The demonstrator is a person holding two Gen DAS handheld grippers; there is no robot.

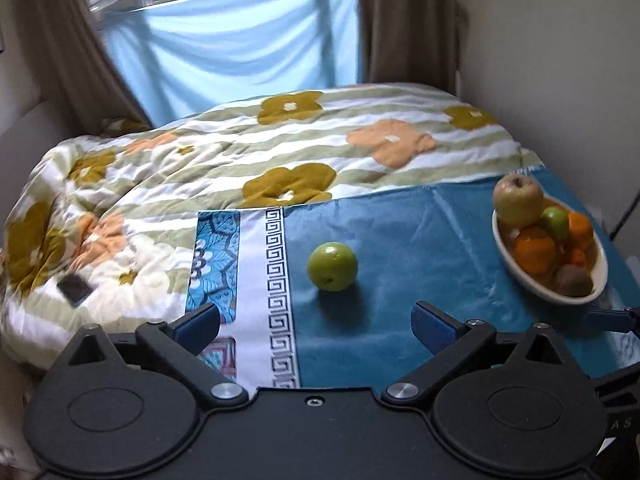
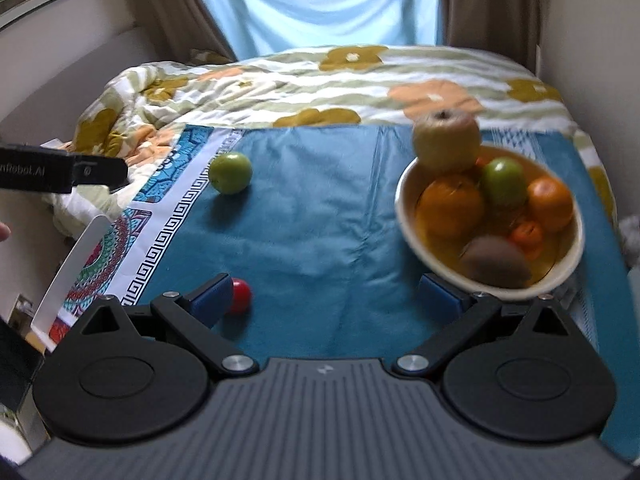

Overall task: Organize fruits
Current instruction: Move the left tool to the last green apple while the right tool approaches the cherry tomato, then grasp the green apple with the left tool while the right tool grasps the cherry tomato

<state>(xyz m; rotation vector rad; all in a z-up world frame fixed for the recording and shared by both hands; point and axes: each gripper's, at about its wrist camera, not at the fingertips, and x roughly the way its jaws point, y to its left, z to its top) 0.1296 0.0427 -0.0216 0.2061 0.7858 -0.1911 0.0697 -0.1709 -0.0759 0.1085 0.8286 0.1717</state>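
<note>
Apparently teal cloth [image 2: 312,216] covers floral quilt [image 1: 248,152].

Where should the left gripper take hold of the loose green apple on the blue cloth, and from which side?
Probably across its widest middle. The green apple sits alone on the blue cloth, straight ahead of the open left gripper, so a level approach from the near side looks best. It is round and may roll.

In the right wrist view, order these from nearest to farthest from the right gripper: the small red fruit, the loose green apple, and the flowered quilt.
From the right gripper, open over the blue cloth:
1. small red fruit, right beside its left finger.
2. loose green apple, farther out on the cloth, to the left.
3. flowered quilt, beyond the cloth's far edge.
</note>
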